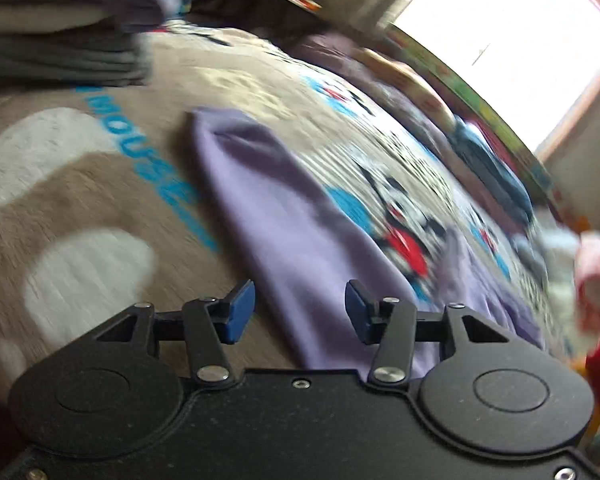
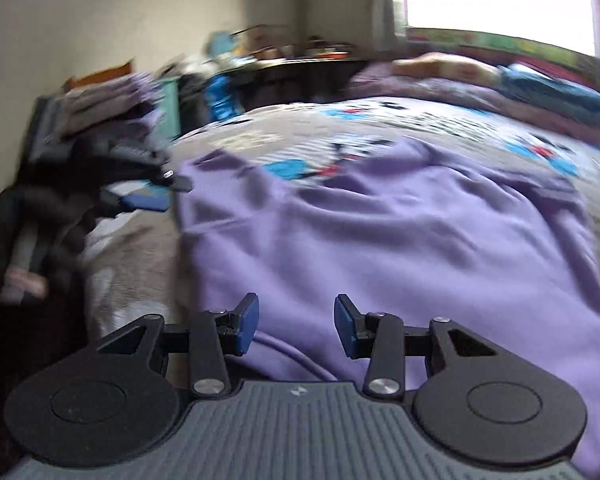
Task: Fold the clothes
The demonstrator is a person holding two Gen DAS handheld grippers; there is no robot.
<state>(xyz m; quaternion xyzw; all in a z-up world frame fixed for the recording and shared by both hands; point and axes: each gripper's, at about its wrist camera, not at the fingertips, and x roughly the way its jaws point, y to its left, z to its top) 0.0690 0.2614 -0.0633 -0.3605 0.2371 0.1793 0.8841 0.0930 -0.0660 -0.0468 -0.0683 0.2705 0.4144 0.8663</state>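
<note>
Garment [image 2: 380,240]: lilac, spread on the bed, not yet gripped.

The garment lies creased on the printed bedspread [image 1: 100,184], one narrow part running toward the far left, its near hem under both claws. The left claw [image 1: 300,312] and right claw [image 2: 296,324] each stand part open, nothing between the pads. Risks, as I judge them: a claw closing here may pinch the bedspread along with the cloth, or catch only one layer, so the fold goes askew. The clothes stack [image 1: 60,40] at far left could be knocked.
</note>
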